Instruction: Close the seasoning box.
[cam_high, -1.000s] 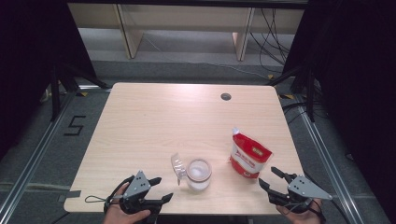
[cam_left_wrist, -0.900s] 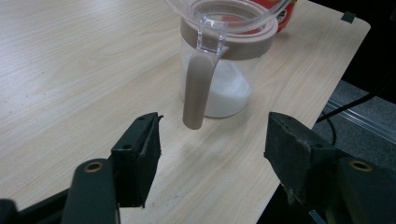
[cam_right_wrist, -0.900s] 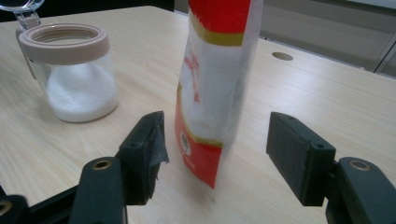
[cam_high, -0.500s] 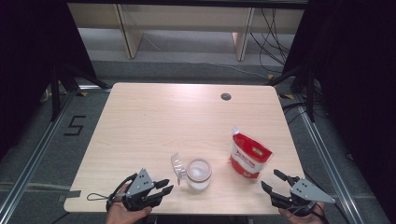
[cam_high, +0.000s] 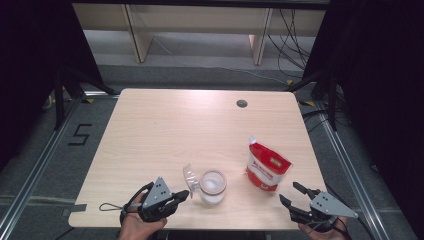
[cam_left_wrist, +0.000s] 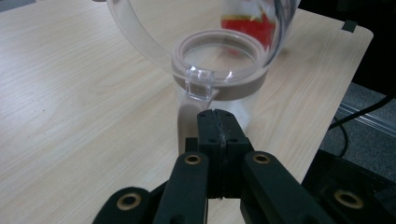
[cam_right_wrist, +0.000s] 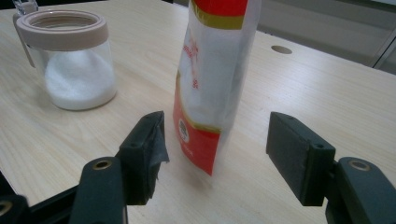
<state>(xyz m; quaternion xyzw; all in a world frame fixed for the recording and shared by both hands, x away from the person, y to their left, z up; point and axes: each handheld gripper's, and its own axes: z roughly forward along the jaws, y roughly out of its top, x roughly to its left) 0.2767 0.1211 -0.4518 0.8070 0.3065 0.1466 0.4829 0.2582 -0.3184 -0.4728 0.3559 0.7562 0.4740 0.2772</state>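
Pale wood-grain worktop (cam_high: 165, 135), with a round cable hole (cam_high: 242, 103) near its far edge, carries the items we list. Item one: a clear jar (cam_high: 212, 186) with a beige rim, part-filled with white granules, its clear hinged lid (cam_high: 189, 176) flipped open toward our left side; it stands near the front edge. Item two: a red and white pouch (cam_high: 267, 167), upright, to the right of the jar and apart from it. Our left tool (cam_high: 183, 195) lies just beside the jar; its jaws have just been closing and now stand pressed together with nothing between them. Our right tool (cam_right_wrist: 215, 154) is spread, with the pouch standing just beyond its gap, untouched.
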